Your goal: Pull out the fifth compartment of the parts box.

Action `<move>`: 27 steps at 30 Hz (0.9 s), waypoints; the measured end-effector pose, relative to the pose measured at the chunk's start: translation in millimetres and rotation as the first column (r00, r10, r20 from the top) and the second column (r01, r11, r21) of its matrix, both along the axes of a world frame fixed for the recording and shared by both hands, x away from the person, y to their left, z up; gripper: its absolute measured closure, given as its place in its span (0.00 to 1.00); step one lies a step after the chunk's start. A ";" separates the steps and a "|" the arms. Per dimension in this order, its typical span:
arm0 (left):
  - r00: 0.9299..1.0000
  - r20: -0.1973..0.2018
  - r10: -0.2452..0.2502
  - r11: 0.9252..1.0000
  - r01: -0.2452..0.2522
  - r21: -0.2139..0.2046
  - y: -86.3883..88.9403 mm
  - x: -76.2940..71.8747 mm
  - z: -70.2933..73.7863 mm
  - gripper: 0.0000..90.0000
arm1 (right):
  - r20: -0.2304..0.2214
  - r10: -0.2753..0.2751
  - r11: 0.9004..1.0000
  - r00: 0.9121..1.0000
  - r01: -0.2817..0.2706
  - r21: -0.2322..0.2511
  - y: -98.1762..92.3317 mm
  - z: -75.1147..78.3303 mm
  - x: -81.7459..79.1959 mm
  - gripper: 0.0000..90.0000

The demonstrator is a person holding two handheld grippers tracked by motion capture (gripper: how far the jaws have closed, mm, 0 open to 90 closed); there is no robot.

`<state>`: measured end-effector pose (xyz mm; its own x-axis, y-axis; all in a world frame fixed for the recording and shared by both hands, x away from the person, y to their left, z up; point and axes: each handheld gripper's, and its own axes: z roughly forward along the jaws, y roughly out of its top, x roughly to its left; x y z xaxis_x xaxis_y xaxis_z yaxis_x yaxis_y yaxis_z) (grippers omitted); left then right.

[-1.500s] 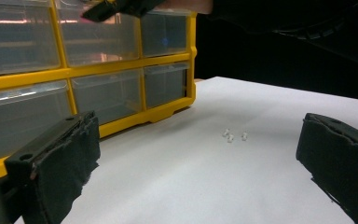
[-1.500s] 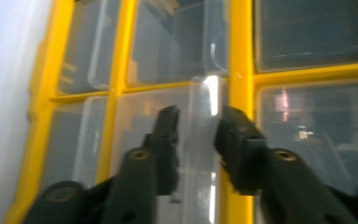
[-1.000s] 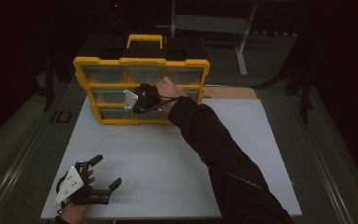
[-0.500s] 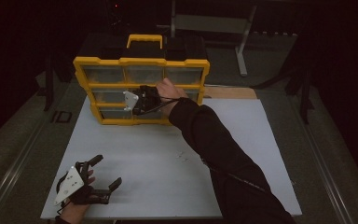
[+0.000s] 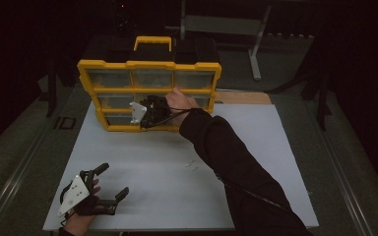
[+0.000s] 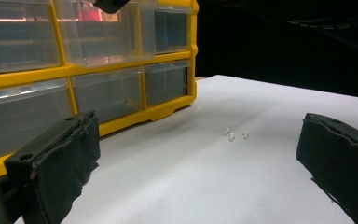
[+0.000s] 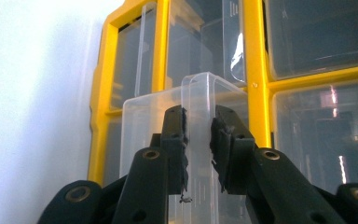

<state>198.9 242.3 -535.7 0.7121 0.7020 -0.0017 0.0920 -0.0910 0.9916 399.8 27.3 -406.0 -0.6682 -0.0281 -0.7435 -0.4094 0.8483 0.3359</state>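
1. The clear plastic drawer [image 7: 200, 140] sits partly pulled out of the yellow organiser case [image 5: 150, 88], in the case's middle row as the high view shows it.
2. The right gripper [image 7: 198, 140] is clamped on the drawer's protruding front tab; both black pads press against the clear plastic from either side.
3. In the high view, the right gripper [image 5: 150, 112] lies against the case's front face, with the person's dark sleeve [image 5: 236, 162] reaching across the white tabletop [image 5: 275, 147].
4. The case stands upright at the far edge of the tabletop, its carry handle [image 5: 152, 42] on top.
5. The left gripper [image 5: 109, 189] rests near the tabletop's near left corner, well apart from the case; its jaws stand wide apart with nothing between them.
6. Three small white pieces [image 6: 234, 134] lie on the tabletop between the left gripper and the case.
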 end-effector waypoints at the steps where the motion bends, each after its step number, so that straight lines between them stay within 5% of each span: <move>1: 1.000 0.000 0.000 1.000 0.000 0.001 0.0 0.0 0.0 0.00 | 0.001 0.001 1.000 1.000 -0.001 0.000 -0.5 0.2 -1.1 0.84; 27: 1.000 0.003 0.000 1.000 0.000 0.002 -0.3 -0.2 0.4 0.00 | 0.011 0.030 1.000 0.999 -0.030 0.006 -6.5 -2.5 -31.2 0.84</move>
